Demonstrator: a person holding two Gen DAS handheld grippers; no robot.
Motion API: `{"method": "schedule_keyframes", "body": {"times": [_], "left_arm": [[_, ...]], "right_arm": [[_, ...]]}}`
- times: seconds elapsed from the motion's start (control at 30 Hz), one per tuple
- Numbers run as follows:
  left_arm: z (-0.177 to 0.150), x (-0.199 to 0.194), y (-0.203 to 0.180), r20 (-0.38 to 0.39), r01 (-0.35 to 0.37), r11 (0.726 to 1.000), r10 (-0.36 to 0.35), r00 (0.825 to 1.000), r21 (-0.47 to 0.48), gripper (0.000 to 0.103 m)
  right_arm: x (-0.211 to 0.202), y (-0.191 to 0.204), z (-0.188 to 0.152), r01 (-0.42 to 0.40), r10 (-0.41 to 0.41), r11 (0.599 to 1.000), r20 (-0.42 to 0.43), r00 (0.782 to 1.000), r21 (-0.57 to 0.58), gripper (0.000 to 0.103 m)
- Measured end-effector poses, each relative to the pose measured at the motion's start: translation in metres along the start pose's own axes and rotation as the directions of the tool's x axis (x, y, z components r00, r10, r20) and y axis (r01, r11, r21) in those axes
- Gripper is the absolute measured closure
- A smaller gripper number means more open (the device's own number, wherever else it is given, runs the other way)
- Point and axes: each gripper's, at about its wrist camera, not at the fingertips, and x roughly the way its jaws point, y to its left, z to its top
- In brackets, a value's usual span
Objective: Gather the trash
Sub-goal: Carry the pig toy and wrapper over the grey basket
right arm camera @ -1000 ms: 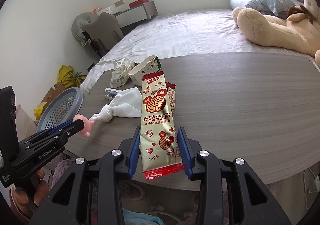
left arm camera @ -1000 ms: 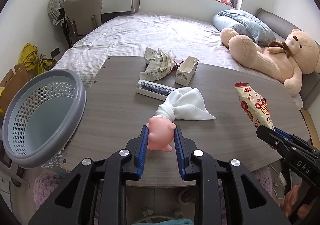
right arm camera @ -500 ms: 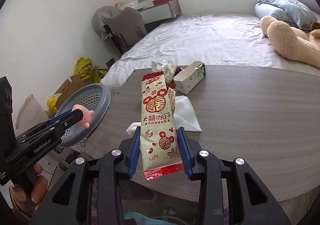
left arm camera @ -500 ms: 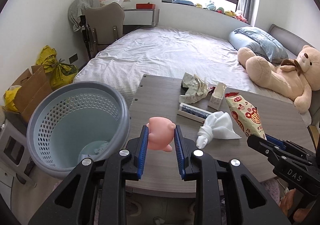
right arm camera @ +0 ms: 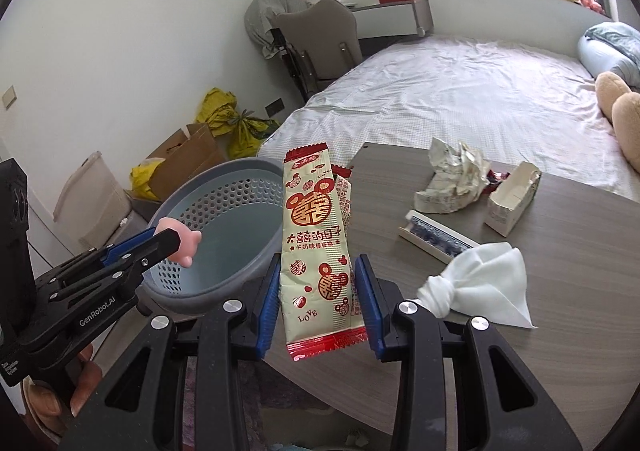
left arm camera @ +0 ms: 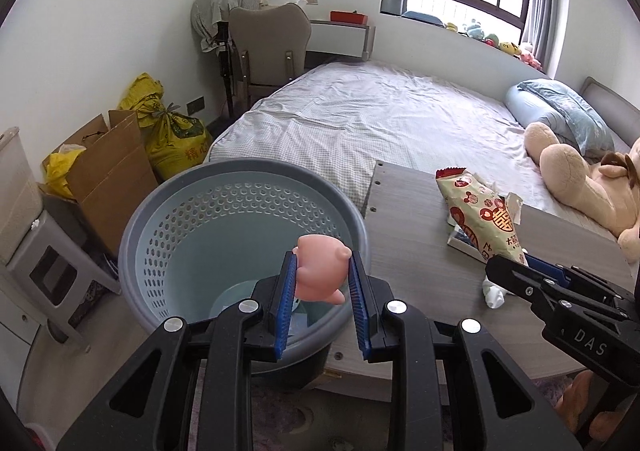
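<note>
My left gripper (left arm camera: 322,271) is shut on a pink rubber toy (left arm camera: 320,275), held over the mouth of the grey perforated basket (left arm camera: 192,219) at the table's left end. From the right wrist view the same pink toy (right arm camera: 180,243) hangs above the basket (right arm camera: 224,211). My right gripper (right arm camera: 318,283) is shut on a cream and red snack wrapper (right arm camera: 312,235), standing upright at the table's edge beside the basket. That wrapper (left arm camera: 484,219) shows to the right in the left wrist view.
On the grey wooden table (right arm camera: 520,331) lie a knotted white cloth (right arm camera: 480,283), a crumpled paper (right arm camera: 452,179), an open small carton (right arm camera: 512,199) and a flat box (right arm camera: 436,243). A cardboard box (left arm camera: 108,171) and yellow bags (left arm camera: 172,131) stand past the basket, with a bed (left arm camera: 380,119) behind.
Both grippers have swung left from above the table toward the basket. The pink toy now hangs over the basket's opening, and the wrapper has come to the table's left edge.
</note>
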Motion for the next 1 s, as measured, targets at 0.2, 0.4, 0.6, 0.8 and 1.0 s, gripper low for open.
{"method": "schedule_keyframes", "body": {"times": [0.2, 0.4, 0.6, 0.8, 1.0], "left_arm": [[0.005, 0.007, 0.025, -0.002, -0.022, 0.999, 0.022, 1.0, -0.03, 0.078], [0.01, 0.02, 0.046, -0.014, -0.037, 0.998, 0.036, 0.999, -0.047, 0.078], [0.015, 0.034, 0.065, -0.029, -0.051, 0.997, 0.05, 0.998, -0.065, 0.078], [0.021, 0.052, 0.079, -0.05, -0.059, 0.995, 0.055, 0.997, -0.078, 0.078], [0.027, 0.072, 0.088, -0.078, -0.064, 0.994, 0.057, 0.995, -0.085, 0.078]], "right_arm": [[0.018, 0.019, 0.007, -0.014, 0.013, 0.999, -0.023, 1.0, -0.034, 0.067], [0.039, 0.037, 0.017, -0.029, 0.026, 0.998, -0.045, 0.999, -0.063, 0.067], [0.062, 0.054, 0.023, -0.043, 0.036, 0.995, -0.078, 0.996, -0.089, 0.067], [0.081, 0.066, 0.03, -0.06, 0.05, 0.992, -0.094, 0.994, -0.108, 0.067], [0.103, 0.069, 0.036, -0.076, 0.061, 0.991, -0.128, 0.99, -0.111, 0.067]]}}
